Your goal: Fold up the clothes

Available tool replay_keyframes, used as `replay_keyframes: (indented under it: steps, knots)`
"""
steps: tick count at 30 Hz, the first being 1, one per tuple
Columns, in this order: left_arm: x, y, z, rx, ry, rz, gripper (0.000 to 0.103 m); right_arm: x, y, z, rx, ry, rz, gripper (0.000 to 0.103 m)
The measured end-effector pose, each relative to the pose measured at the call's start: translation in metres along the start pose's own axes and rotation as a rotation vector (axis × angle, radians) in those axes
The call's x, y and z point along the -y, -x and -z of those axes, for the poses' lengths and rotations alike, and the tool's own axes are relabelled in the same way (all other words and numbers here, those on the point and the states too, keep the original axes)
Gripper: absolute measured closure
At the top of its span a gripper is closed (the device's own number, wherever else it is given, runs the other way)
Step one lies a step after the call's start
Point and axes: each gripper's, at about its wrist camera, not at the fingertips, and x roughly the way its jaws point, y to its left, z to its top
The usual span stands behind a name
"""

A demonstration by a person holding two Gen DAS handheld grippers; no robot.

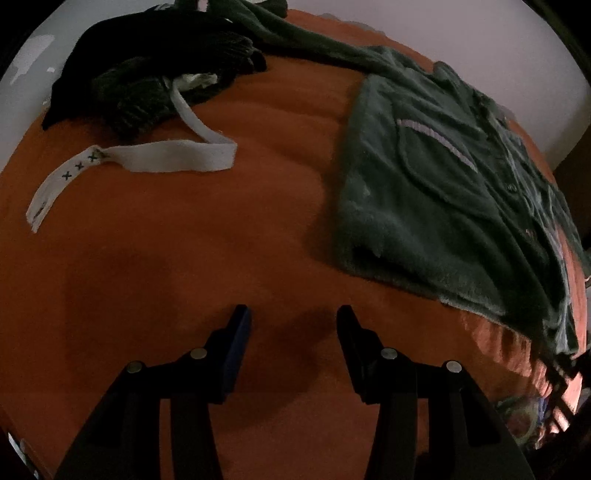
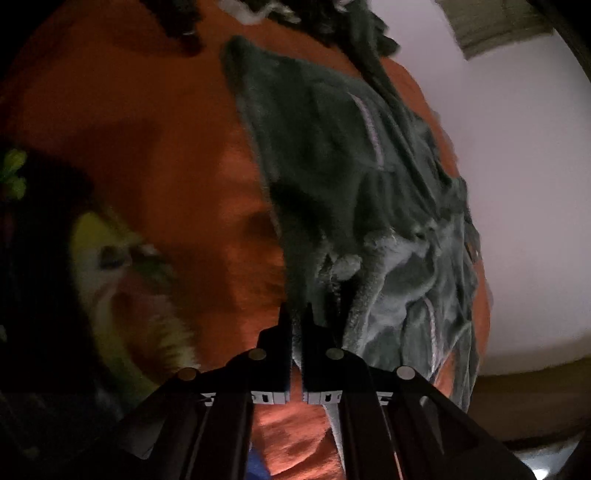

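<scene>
The room is dim, and soft light falls from one side. A big orange blanket [image 1: 221, 258] covers the bed, and it is a bit wrinkly. Behind the bed there is a plain pale wall [image 2: 517, 184], and in the right wrist view a brownish strip [image 2: 517, 391] runs along the bottom of the wall. At the top corner of that view there is a bit of something tan with stripes [image 2: 491, 26], too blurry to tell what it is.
</scene>
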Motion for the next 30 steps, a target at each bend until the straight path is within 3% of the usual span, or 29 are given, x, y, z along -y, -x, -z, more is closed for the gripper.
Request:
replay_keyframes:
  steps: [3,6,9,10,11,14,16,20,24,26,30]
  knots:
    - [-0.006,-0.002,-0.002,-0.011,0.016,0.000,0.053,0.003,-0.025,0.004,-0.052,-0.011,-0.023,0.100]
    - [-0.010,-0.001,-0.008,-0.011,0.022,0.009,0.053,0.005,-0.024,0.002,-0.063,0.000,-0.027,0.095]
    - [-0.016,0.001,-0.017,-0.016,0.005,0.026,0.053,0.029,0.002,0.010,0.011,-0.081,-0.123,0.074]
    - [-0.017,0.000,-0.021,-0.029,-0.003,0.048,0.053,0.042,0.010,0.016,0.030,-0.135,-0.119,0.065]
    - [-0.019,-0.002,-0.024,-0.048,-0.011,0.074,0.053,0.050,0.017,0.023,0.037,-0.182,-0.108,0.064]
    - [-0.017,-0.012,-0.031,-0.123,-0.058,0.167,0.053,0.090,0.026,0.059,0.004,-0.386,-0.067,0.064]
    - [-0.013,-0.016,-0.035,-0.143,-0.072,0.201,0.053,0.105,0.035,0.108,-0.044,-0.569,-0.067,0.064]
    - [-0.003,-0.031,-0.046,-0.166,-0.041,0.263,0.053,0.143,0.018,0.194,-0.117,-0.984,-0.148,0.064]
    - [0.008,-0.036,-0.050,-0.149,-0.044,0.231,0.051,0.165,0.000,0.262,-0.088,-1.321,-0.266,0.064]
    - [0.011,-0.035,-0.051,-0.124,-0.038,0.225,0.051,0.154,0.002,0.280,-0.071,-1.405,-0.304,0.063]
    - [0.007,-0.029,-0.053,-0.079,0.035,0.255,0.052,0.130,0.008,0.290,-0.050,-1.446,-0.354,0.063]
